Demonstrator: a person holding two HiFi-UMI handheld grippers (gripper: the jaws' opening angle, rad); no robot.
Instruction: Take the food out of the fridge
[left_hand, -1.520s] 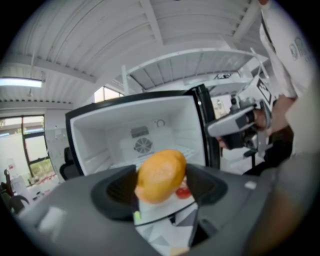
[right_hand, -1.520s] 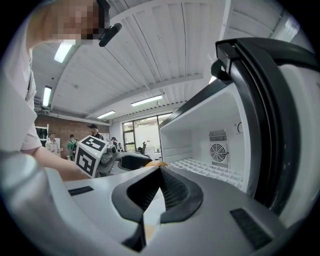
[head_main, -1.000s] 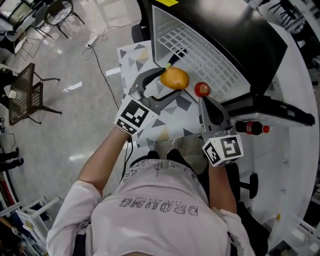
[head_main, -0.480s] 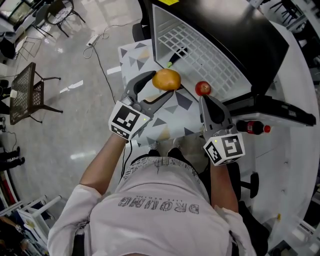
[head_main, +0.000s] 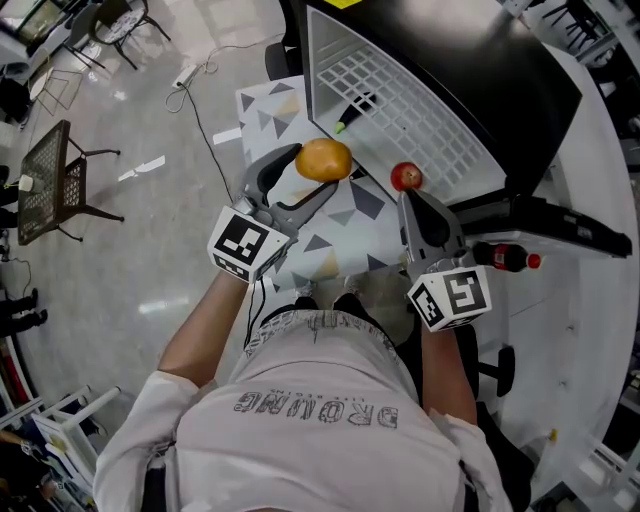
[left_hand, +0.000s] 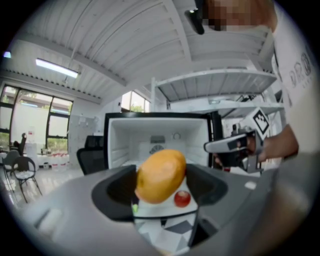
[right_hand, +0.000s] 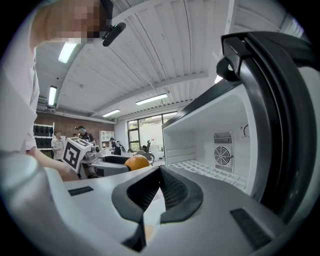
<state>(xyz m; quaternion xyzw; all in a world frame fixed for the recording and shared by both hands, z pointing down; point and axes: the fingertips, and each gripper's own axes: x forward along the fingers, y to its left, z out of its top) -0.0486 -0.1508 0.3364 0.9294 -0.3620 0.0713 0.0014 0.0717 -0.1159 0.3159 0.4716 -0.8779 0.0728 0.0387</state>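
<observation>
Where the mango (head_main: 325, 158) is: outside the open fridge (head_main: 400, 110), over the triangle-patterned table (head_main: 350, 232), clamped in the left gripper (head_main: 311, 174).
Left gripper: jaws closed on the mango, one at each side of it.
Right gripper (head_main: 408, 204): jaws together, nothing between them, tips just beside the red apple (head_main: 404, 178) on the table.
Bottle (head_main: 500, 256): lying near the right gripper, red cap, label too small to read.
Writing: shirt (head_main: 320, 420) print begins "DRO", the rest unclear; black-and-white square markers on both gripper cubes.
</observation>
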